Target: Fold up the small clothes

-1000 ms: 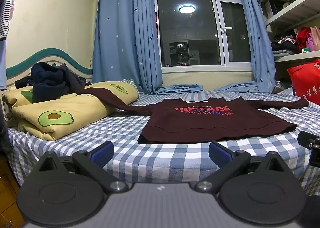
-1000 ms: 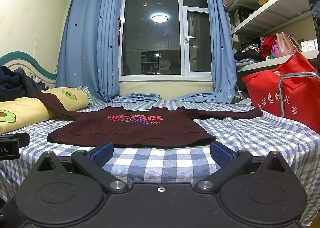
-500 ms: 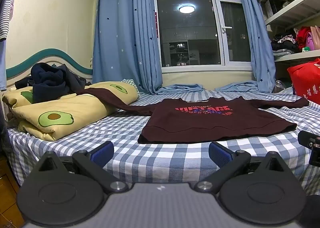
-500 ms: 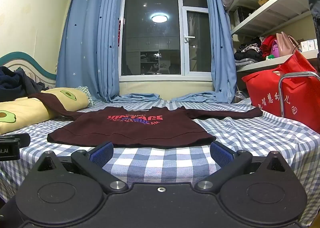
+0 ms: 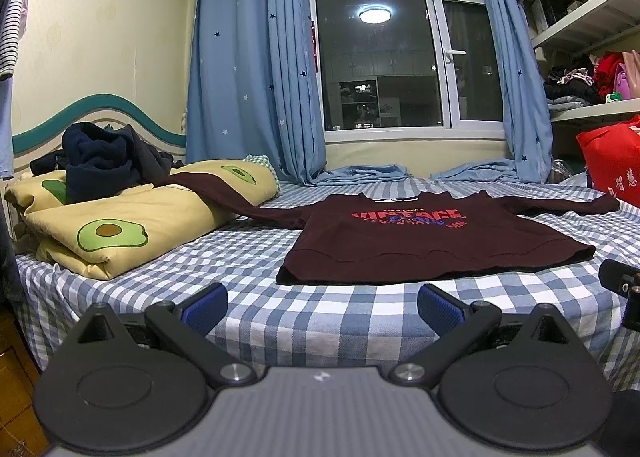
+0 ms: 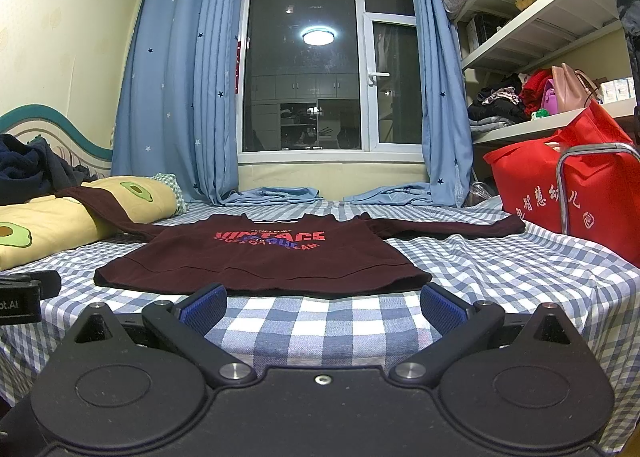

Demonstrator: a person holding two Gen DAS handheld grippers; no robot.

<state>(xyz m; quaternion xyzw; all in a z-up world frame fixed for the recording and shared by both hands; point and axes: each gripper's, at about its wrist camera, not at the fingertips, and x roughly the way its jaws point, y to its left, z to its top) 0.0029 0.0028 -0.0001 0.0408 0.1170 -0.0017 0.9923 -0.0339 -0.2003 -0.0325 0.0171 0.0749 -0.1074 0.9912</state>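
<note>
A small dark maroon long-sleeved shirt [image 5: 420, 245] [image 6: 264, 257] with red and blue lettering lies flat on the blue checked bed [image 5: 320, 321], sleeves spread out to both sides. Its left sleeve runs up onto the avocado-print quilt. My left gripper [image 5: 322, 307] hovers at the bed's near edge, short of the shirt's hem, open with nothing between its blue pads. My right gripper [image 6: 323, 307] sits just in front of the hem, also open and empty. Each gripper's body shows at the edge of the other's view.
A folded yellow avocado quilt [image 5: 120, 225] with a dark navy garment [image 5: 100, 161] on top lies at the left. A red bag [image 6: 568, 193] and a metal frame [image 6: 564, 185] stand at the right. Shelves with clothes line the right wall. Blue curtains [image 5: 252, 69] hang behind the bed.
</note>
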